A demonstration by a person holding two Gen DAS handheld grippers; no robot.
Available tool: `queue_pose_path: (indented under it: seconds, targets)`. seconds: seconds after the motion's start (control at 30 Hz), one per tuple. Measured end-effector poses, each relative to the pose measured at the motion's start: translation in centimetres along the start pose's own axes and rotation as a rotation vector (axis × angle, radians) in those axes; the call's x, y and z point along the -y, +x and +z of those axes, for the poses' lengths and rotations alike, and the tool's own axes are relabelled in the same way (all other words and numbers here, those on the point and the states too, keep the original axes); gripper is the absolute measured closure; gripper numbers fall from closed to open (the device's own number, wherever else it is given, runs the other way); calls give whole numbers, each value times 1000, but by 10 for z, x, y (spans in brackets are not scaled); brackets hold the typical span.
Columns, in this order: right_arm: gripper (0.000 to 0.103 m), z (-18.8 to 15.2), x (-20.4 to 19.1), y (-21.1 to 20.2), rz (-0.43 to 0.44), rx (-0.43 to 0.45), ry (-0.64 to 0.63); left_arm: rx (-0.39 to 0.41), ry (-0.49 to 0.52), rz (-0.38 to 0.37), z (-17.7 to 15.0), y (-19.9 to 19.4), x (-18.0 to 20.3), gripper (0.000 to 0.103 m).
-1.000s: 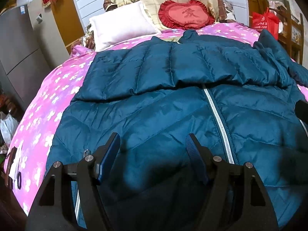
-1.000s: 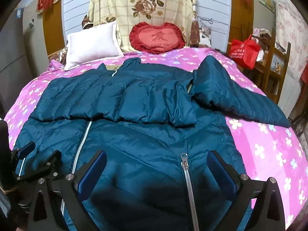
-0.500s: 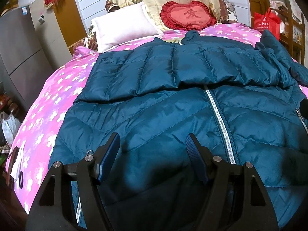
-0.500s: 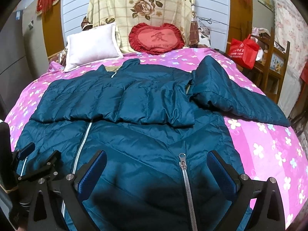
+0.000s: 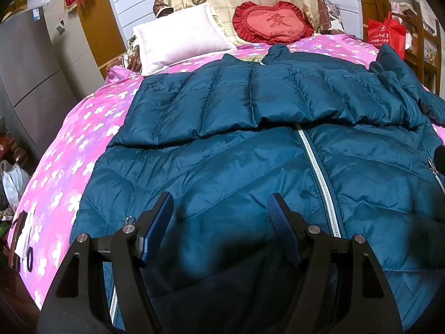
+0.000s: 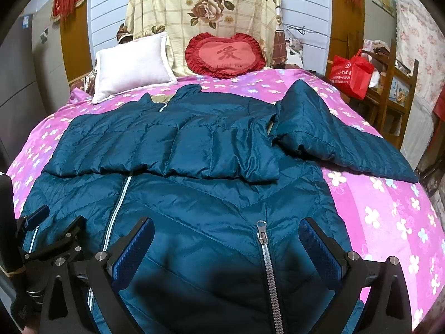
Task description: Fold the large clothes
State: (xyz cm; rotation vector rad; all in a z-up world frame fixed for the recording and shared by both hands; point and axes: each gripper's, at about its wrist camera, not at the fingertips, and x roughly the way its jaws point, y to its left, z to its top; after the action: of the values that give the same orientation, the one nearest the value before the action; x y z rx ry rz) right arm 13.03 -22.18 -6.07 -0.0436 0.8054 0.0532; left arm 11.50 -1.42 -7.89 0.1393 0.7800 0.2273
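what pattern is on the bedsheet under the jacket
Bright pink bedsheet scattered with small white flowers, clearest in the right wrist view.

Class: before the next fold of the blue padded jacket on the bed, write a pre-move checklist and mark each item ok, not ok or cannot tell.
1. Left gripper jaws open, holding nothing: ok.
2. Right gripper jaws open, holding nothing: ok.
3. Jacket lies flat on the bedspread: ok.
4. One sleeve folded across the chest: ok.
5. Other sleeve folded in: not ok, it trails over the bedspread.
6. Front zipper closed its full length: cannot tell.
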Motion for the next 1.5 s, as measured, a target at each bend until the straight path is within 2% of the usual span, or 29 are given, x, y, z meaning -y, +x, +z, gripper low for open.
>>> queue_pose_path:
  seconds: [0.43, 1.07, 1.5]
  targets:
    - [0, -1, 8, 0, -18, -10, 12, -16, -17, -13, -1, 4, -4, 32]
    - [0, -4, 52, -9, -44, -17, 98, -34, -31, 8, -1, 7, -4, 32]
    - [0, -4, 48, -5, -58, -27, 92, -53, -86, -33, -2, 9, -12, 31]
